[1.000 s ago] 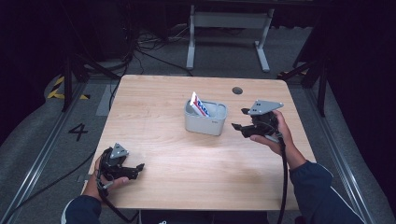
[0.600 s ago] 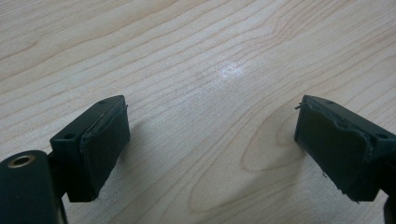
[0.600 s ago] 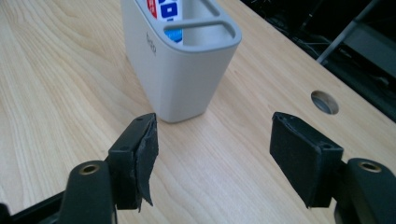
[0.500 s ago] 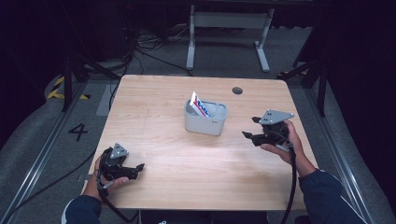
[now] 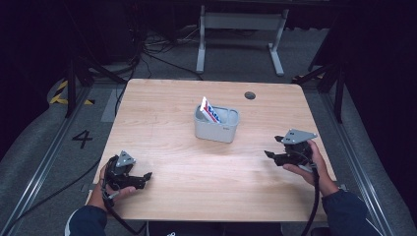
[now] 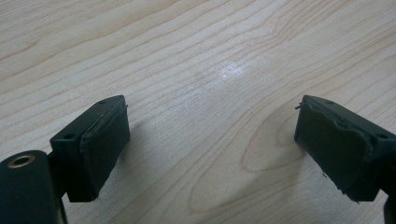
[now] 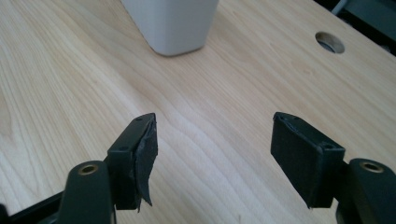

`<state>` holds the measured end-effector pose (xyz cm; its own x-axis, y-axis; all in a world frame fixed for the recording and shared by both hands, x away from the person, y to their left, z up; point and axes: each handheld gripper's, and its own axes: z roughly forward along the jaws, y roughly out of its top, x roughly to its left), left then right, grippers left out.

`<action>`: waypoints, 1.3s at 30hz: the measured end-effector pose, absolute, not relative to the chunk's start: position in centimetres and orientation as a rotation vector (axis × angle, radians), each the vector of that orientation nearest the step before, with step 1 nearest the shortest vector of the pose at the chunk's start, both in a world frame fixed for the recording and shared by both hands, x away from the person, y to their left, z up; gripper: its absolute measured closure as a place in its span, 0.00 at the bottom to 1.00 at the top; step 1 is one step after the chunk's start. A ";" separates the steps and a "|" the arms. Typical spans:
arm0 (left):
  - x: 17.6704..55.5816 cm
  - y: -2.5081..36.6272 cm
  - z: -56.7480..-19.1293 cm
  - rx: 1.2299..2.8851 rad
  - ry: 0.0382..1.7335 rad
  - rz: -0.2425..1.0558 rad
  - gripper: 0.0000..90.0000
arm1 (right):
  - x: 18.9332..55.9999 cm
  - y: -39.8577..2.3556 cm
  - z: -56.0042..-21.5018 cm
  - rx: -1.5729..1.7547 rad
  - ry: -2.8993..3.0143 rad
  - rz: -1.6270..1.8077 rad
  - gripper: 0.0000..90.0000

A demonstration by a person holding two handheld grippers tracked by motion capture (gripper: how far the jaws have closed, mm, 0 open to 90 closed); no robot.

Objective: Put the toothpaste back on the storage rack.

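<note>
1. Pale wood table (image 5: 177, 123) under dark surroundings, black cables and a grey metal stand on the floor at the top of the high view.
2. Right gripper (image 5: 275, 153) at lower right of the high view, held in the right hand (image 5: 307, 162); jaws apart, nothing between them, bare wood grain in the gap in the right gripper view (image 7: 212, 144).
3. Left gripper (image 5: 145, 176) at lower left of the high view, in the left hand (image 5: 105, 189); jaws wide apart over bare table in the left gripper view (image 6: 210, 140), nothing clamped.
4. Grey bin (image 5: 216, 129) near the middle of the table, well apart from both grippers, up and left of the right one.
5. White packet with red and blue print (image 5: 209, 111) standing tilted in the bin's left end, seen from the high view.
6. Bin's lower wall (image 7: 173, 25) at top centre of the right gripper view, contents cut off there.
7. Round cable hole (image 5: 250, 95) in the table, upper right of the bin; also at upper right of the right gripper view (image 7: 329, 42).
</note>
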<state>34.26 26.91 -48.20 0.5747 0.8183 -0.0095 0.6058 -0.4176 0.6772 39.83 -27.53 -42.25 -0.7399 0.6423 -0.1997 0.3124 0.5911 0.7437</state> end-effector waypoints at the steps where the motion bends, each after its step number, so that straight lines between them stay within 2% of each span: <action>1: 34.3 26.9 -48.2 2.166 1.131 0.428 0.12 | 39.7 -27.8 -42.4 0.767 2.371 0.979 0.37; 39: 34.2 26.9 -48.2 2.165 1.138 0.437 0.12 | 34.6 -35.9 -48.4 1.120 2.344 1.049 0.35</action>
<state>34.20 26.88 -48.17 0.5687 0.8226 -0.0053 0.6081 -0.4161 0.6761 34.62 -35.95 -48.37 -0.6323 0.7747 0.0117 0.5249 0.4172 0.7419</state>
